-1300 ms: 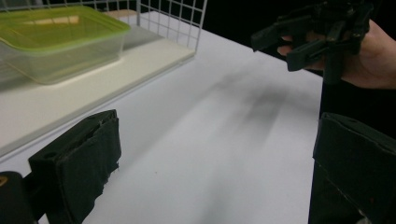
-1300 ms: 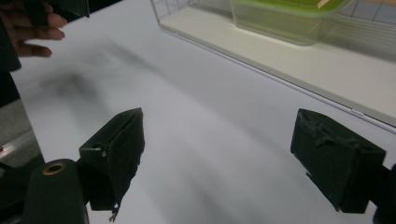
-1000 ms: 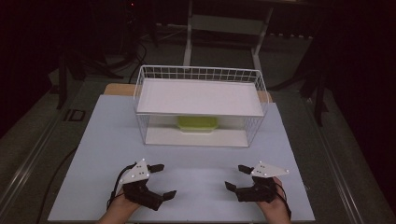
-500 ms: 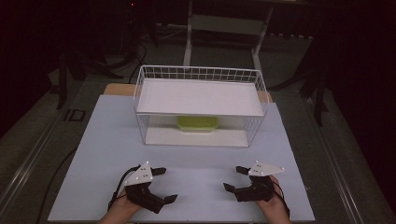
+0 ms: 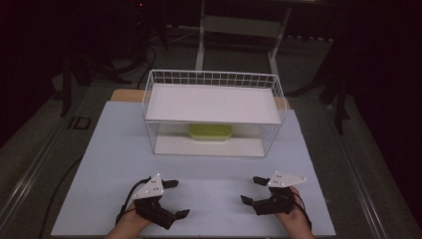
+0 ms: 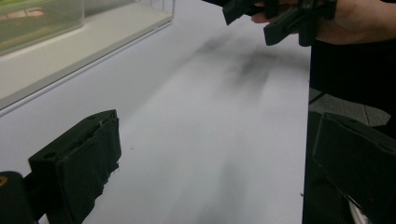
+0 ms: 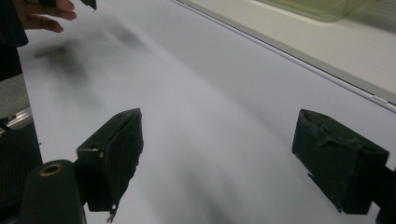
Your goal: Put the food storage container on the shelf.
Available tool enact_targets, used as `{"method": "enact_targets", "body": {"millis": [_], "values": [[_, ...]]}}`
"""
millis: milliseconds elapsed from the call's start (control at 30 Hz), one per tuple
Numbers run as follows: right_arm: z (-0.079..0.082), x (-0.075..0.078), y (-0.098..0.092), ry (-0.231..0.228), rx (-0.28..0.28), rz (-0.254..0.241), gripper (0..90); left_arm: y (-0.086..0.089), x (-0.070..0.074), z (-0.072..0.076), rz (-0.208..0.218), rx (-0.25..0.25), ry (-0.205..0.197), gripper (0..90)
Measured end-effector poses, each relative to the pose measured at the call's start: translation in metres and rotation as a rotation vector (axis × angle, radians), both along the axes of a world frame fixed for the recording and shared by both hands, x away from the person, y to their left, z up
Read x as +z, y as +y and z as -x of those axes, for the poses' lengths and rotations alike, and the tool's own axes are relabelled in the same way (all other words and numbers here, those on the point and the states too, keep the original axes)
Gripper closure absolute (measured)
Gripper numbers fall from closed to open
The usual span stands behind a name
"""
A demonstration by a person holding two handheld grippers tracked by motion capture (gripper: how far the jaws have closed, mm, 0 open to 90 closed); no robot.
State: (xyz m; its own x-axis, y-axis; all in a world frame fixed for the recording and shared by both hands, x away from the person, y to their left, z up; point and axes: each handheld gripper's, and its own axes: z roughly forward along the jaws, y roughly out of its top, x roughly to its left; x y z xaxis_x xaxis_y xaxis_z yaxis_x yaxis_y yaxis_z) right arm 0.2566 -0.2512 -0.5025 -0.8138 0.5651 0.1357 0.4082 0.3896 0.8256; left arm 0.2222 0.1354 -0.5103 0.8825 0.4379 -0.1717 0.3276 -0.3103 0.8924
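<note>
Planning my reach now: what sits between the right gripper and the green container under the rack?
In the high view, bare white table lies between the right gripper and the wire rack; then the rack's open front and base tray lead to the green container.

The pale green shallow plastic container [image 5: 210, 132] on the lower level of the white wire basket rack [image 5: 213, 79] is partly covered by the rack's flat white shelf board [image 5: 211, 103]; its contents cannot be made out. It is cut by the top edge in the left gripper view [image 6: 37, 21] and the right gripper view [image 7: 313, 8]. Both forearms are cropped at the bottom of the high view. The other hand [image 7: 39, 14] is blurred and cropped in the right gripper view.
</note>
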Motion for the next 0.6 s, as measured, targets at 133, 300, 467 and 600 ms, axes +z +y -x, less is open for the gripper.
{"method": "enact_targets", "body": {"millis": [133,300,467,600], "values": [[-0.0005,-0.0007,0.0000,-0.001,-0.004,0.004,15.3,-0.0003,0.0006,0.0002,0.014,-0.002,-0.001,1.6],[-0.0009,-0.0017,-0.0005,0.002,-0.009,0.006,14.8,-0.0008,0.0007,0.0004,0.016,-0.003,-0.003,1.6],[-0.0008,-0.0026,0.0009,0.007,0.000,0.009,14.7,-0.0006,0.0008,0.0006,0.016,-0.001,-0.006,1.6],[-0.0005,-0.0028,0.0023,0.006,0.002,0.020,14.7,0.0006,0.0011,0.0003,0.021,0.006,-0.007,1.6]]}}
